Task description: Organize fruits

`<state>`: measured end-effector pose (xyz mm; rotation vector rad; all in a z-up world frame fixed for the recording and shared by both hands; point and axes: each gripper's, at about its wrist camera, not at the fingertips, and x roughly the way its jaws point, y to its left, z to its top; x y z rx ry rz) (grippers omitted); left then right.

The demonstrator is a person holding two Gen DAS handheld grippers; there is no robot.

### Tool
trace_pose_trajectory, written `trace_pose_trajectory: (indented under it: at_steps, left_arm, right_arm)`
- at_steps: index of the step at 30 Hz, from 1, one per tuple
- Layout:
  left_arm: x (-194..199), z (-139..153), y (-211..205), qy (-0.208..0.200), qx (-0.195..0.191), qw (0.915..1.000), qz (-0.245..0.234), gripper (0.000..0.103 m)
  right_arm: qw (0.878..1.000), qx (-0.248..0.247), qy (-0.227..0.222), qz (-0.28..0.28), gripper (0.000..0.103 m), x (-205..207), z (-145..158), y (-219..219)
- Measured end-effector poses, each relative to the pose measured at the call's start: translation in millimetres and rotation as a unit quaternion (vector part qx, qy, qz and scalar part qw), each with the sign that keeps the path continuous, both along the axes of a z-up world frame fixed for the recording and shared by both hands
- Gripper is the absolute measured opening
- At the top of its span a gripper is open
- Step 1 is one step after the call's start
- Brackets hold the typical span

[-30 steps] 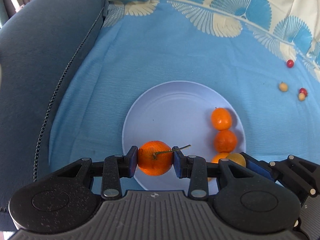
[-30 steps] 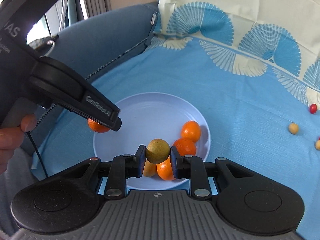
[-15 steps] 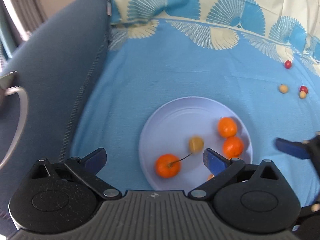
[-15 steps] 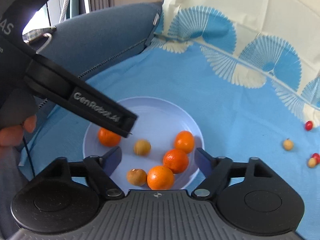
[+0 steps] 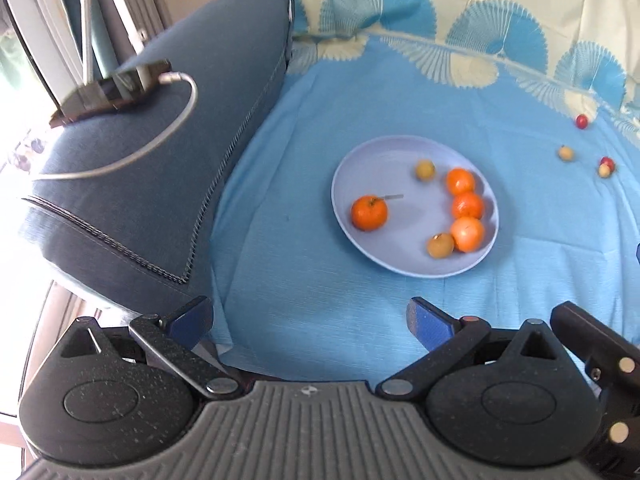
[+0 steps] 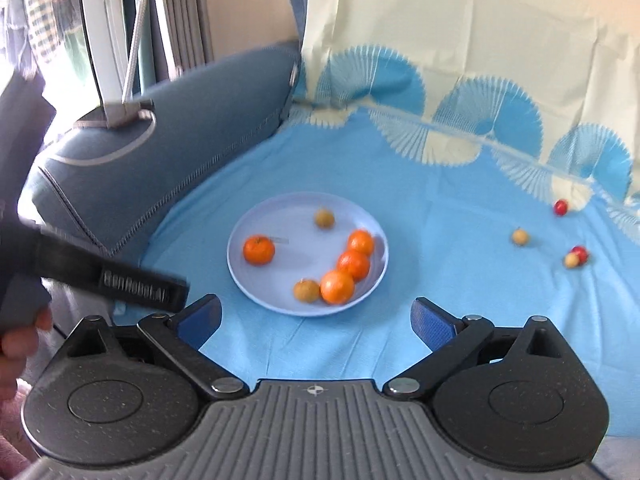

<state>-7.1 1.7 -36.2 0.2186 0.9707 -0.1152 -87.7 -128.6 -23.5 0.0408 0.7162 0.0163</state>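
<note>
Both tools have just let go. A second ago the left tool was clamped on the stemmed mandarin and the right tool on a small yellow-brown fruit; now both pieces lie on the pale blue plate, the mandarin alone on its left side, the small fruit near the far rim. The left tool's fingers stand wide apart with nothing between them. The right tool's jaws are opening the last little way, also empty. Both have pulled back and up from the plate.

Three more mandarins sit in a curved row along the plate's right side, with another yellow-brown fruit touching the nearest one. The plate rests on a blue patterned sheet over a sofa seat.

Well to the right, loose on the sheet, lie two red berries and two pale ones. I'd judge those are what remains to gather.
</note>
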Motion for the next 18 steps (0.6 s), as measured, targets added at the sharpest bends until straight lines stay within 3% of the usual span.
trace_pose_trajectory:
  at_steps: [6,18]
  left_arm:
    - [-24.4,21.7,-2.4,-0.037,-0.010,0.9992,-0.008,0.103]
    - [-57.5,43.3,0.8,-0.073,-0.019,0.9970,-0.012,0.103]
  right_arm:
    - [0.999,-0.006,-0.035,0.003,0.102,-29.2,15.3,2.9]
    - [0.997,-0.003,-0.076,-0.005,0.102,-64.2,36.5,-1.1]
